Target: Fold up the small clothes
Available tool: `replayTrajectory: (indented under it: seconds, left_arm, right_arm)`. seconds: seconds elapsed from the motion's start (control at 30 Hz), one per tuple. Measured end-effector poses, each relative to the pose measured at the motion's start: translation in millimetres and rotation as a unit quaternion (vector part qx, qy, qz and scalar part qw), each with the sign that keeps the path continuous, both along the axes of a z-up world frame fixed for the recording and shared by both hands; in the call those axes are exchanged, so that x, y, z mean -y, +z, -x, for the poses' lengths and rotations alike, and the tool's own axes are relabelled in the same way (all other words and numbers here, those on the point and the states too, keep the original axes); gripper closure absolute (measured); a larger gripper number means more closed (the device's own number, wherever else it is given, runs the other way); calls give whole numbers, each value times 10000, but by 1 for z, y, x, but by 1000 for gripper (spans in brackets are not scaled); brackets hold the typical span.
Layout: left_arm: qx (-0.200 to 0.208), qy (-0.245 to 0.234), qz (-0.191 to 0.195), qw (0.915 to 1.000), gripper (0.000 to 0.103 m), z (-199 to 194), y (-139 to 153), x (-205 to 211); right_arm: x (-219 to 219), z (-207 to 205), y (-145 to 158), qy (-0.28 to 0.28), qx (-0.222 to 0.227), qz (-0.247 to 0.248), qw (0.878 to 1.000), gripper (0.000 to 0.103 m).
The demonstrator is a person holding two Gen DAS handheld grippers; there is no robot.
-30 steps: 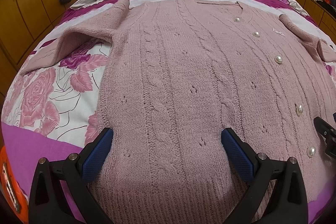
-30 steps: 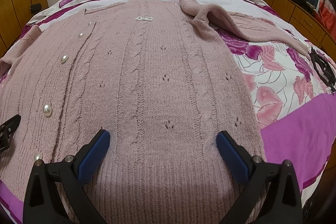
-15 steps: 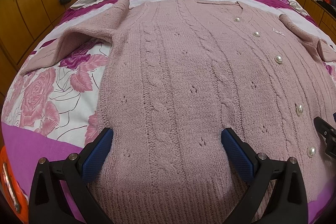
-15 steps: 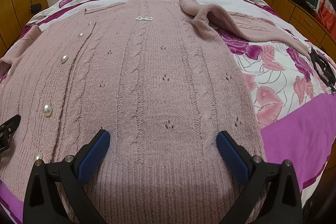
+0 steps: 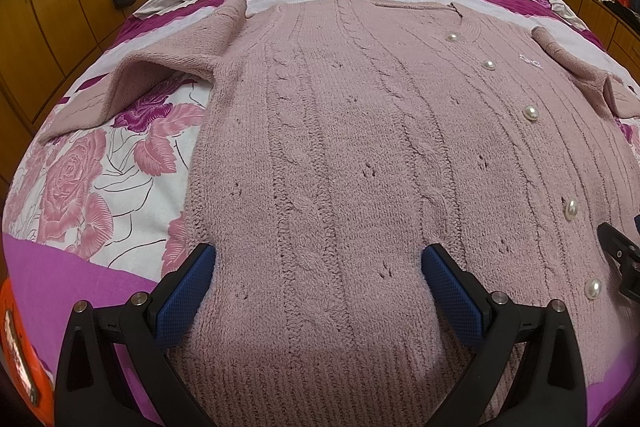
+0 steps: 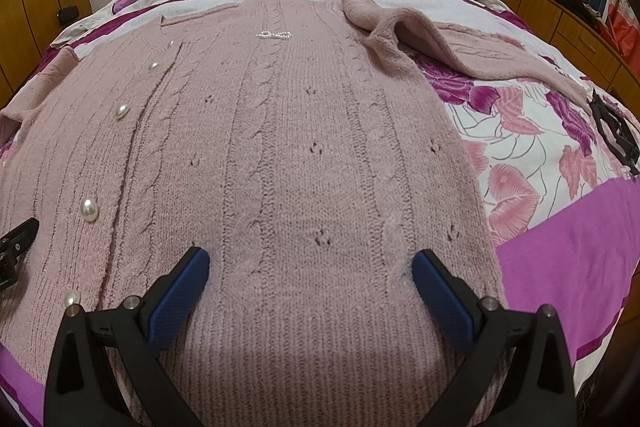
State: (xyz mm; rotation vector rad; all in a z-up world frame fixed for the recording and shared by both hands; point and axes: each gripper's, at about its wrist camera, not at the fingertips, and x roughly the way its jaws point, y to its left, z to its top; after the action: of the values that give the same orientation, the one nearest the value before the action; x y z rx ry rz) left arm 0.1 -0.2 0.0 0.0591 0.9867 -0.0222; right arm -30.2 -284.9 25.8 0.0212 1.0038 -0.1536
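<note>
Left wrist: both tools [image 5: 318,287] [image 6: 310,285] spread over cardigan [image 5: 360,167]; floral bedspread [image 5: 80,187] alongside.

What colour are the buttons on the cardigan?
Pearly white, round buttons running down the dusty-pink cable-knit cardigan; clearest in the left wrist view.

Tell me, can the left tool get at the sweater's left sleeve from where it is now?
Probably yes. The left tool is open over the cardigan's hem, and the sleeve lies spread on the bedspread off to its left, with nothing lying on or across it. It would need to swing left and forward.
</note>
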Motion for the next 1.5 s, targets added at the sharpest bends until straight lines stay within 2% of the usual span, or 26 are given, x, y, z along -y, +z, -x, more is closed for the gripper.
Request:
replayTrajectory:
  seconds: [0.8,0.97,1.17,1.5]
  left_arm:
    - [-120,21,145,9998,18,-2,-4,-3]
    - [-161,7,57,9999,18,-2,-4,0]
    - [-207,-15,132,9997,18,-4,-5,-2]
    - [-200,-29,142,9997,18,-2,-3,-2]
  right_arm:
    - [5,-3,-1,-7,-31,-74,10000,0]
    - [4,-3,-5,-29,-70,-194,9998,0]
    - [11,-4,-6,-55,-152,-488,9987,0]
    - [12,-8,-7,-32,-292,-567,9980,0]
